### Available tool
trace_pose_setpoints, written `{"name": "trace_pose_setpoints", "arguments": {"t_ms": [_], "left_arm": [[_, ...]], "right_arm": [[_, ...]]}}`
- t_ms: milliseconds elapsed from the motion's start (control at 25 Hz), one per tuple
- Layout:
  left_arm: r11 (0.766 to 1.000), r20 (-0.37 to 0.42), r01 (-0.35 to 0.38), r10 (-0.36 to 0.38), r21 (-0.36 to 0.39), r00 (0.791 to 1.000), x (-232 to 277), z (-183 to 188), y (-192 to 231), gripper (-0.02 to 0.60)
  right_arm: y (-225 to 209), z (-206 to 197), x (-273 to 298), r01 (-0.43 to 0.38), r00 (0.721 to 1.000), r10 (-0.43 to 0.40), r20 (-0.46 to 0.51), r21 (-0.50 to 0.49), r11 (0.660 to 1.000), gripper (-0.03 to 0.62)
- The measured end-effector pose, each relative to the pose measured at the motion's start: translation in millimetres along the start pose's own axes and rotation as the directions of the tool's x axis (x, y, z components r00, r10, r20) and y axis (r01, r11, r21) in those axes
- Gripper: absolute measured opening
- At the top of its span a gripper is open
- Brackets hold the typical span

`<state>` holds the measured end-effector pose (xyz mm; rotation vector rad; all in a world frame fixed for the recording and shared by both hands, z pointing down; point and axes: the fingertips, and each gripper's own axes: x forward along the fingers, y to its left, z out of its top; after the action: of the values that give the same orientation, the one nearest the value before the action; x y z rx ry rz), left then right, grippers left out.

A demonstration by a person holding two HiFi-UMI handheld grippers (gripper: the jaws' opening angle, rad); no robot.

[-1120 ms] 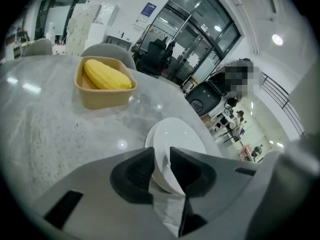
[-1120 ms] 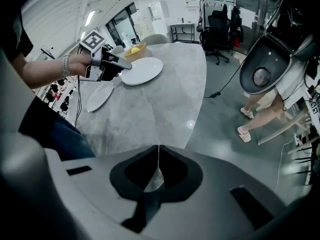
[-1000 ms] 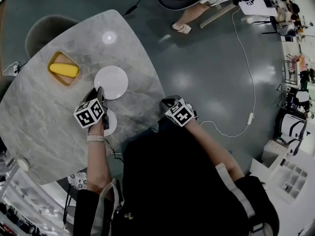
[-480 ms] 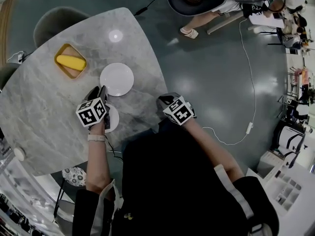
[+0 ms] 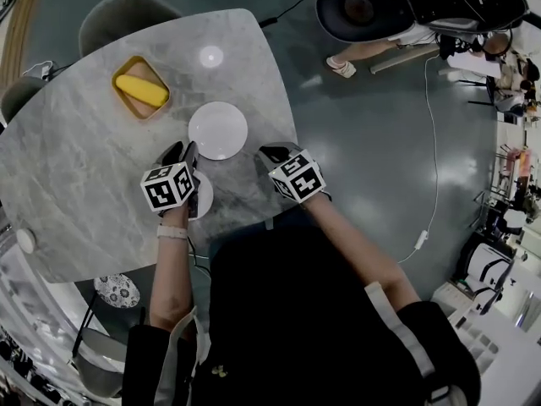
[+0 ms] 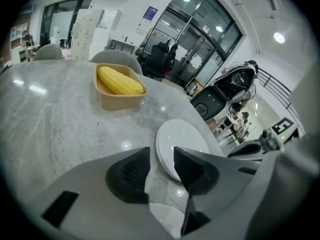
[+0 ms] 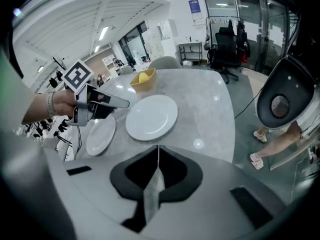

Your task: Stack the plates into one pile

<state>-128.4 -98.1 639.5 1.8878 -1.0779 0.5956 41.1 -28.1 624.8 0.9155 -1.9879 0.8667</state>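
Observation:
A large white plate [image 5: 218,130] [image 7: 151,116] [image 6: 182,141] lies flat on the grey marble table [image 5: 76,184]. A smaller white plate [image 5: 201,198] [image 7: 101,135] [image 6: 167,218] lies nearer the front edge. My left gripper [image 5: 184,152] [image 6: 161,159] hovers over the small plate and points at the big plate's near rim. Its jaws have just been opening and stand open with nothing between them. My right gripper [image 5: 269,152] [image 7: 159,156] is shut and empty, above the table's right edge just right of the large plate.
A yellow dish holding a corn cob [image 5: 141,90] [image 6: 120,84] [image 7: 144,78] sits at the far left of the table. Grey chairs [image 5: 127,15] stand behind the table. On the floor to the right are a dark scooter [image 5: 406,2], a person's sandalled foot [image 5: 341,66] and a white cable [image 5: 427,142].
My right gripper has moved left from beyond the table's edge to over it, close to the large plate. The left gripper has stayed over the small plate.

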Motion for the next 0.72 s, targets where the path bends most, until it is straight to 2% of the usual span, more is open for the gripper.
{"name": "trace_pose_setpoints", "arguments": {"t_ms": [320, 720], "left_arm": [[0.999, 0.011, 0.006, -0.006, -0.032, 1.000, 1.9, 1.6, 0.5, 0.141], [0.999, -0.016, 0.015, -0.016, -0.042, 1.000, 11.9, -5.8, -0.3, 0.141]], "right_arm": [[-0.9, 42.8, 33.2, -0.010, 1.000, 0.010, 0.016, -0.028, 1.000, 0.018], [-8.8, 47.0, 60.5, 0.002, 1.000, -0.002, -0.015, -0.025, 1.000, 0.018]]}}
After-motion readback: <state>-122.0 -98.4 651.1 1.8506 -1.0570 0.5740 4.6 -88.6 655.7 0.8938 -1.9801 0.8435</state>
